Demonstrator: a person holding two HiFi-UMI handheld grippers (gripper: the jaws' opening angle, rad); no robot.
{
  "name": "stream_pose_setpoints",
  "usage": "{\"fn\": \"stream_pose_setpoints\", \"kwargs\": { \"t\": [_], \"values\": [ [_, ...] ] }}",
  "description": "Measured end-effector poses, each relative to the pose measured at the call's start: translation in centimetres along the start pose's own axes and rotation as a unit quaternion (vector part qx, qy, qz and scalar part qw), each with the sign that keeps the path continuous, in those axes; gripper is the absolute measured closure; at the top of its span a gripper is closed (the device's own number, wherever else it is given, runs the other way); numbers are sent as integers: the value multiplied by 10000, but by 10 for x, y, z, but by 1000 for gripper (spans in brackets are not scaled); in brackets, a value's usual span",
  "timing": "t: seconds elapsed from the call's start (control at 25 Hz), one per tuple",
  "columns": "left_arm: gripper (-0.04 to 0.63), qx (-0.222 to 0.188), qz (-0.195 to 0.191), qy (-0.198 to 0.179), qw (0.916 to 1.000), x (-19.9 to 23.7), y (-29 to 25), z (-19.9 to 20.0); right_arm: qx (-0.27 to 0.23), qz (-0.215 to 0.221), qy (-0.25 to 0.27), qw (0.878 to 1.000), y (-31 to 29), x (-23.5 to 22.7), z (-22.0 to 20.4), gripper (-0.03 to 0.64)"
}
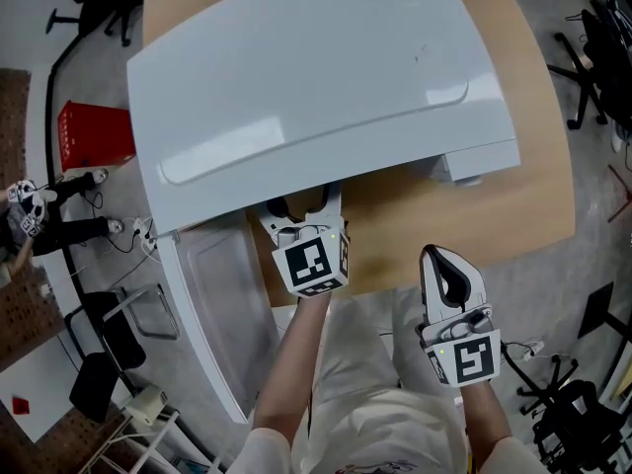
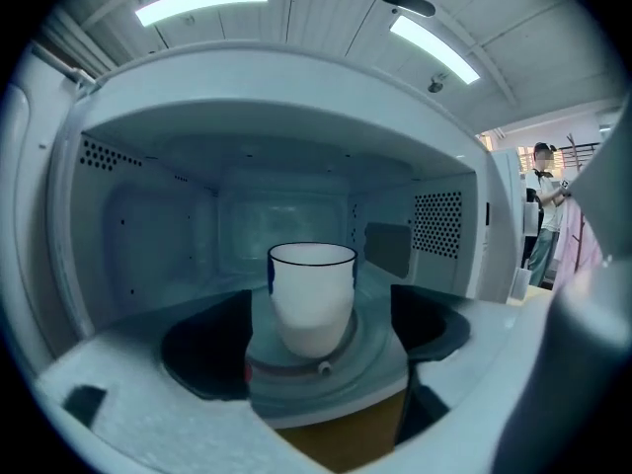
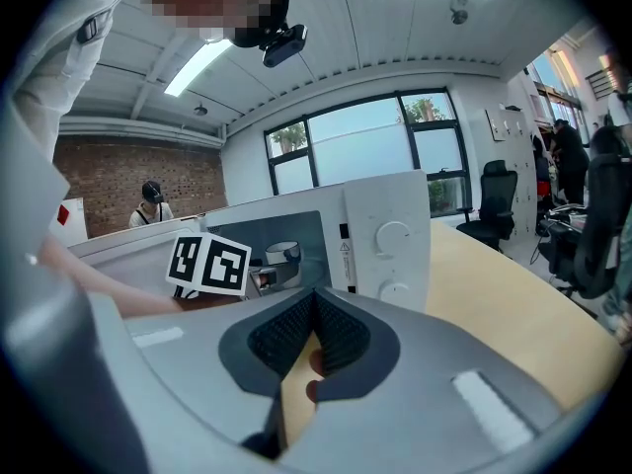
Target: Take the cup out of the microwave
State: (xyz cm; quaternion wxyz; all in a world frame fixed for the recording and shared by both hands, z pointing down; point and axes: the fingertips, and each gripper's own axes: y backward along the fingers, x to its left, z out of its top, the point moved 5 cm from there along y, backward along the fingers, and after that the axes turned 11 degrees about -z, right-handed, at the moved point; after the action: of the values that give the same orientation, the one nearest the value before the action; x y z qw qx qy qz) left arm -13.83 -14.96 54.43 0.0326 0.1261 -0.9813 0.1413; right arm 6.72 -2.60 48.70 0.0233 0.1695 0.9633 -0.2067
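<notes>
A white cup with a dark rim stands upright on the turntable inside the open white microwave. In the left gripper view my left gripper is at the oven's mouth. Its jaws are spread wide, with a dark pad on either side of the cup and neither touching it. From the head view this gripper reaches under the oven's front edge and hides the cup. My right gripper hangs near the table's front edge with its jaws shut on nothing. From the right gripper view the cup shows in the cavity.
The microwave door is swung open to the left, beyond the wooden table. The control panel with two knobs is right of the cavity. A red crate sits on the floor to the left. Office chairs and people stand farther off.
</notes>
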Motion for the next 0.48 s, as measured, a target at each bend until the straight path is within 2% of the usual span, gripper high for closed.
{"fn": "stream_pose_setpoints", "kwargs": {
  "t": [0.12, 0.48],
  "values": [
    [126, 21, 41, -46, 10000, 8, -13, -2, 8, 22, -8, 10000, -3, 1, -2, 609],
    [117, 97, 136, -340, 9993, 19, -48, 8, 46, 56, -51, 10000, -3, 2, -5, 609]
  ]
}}
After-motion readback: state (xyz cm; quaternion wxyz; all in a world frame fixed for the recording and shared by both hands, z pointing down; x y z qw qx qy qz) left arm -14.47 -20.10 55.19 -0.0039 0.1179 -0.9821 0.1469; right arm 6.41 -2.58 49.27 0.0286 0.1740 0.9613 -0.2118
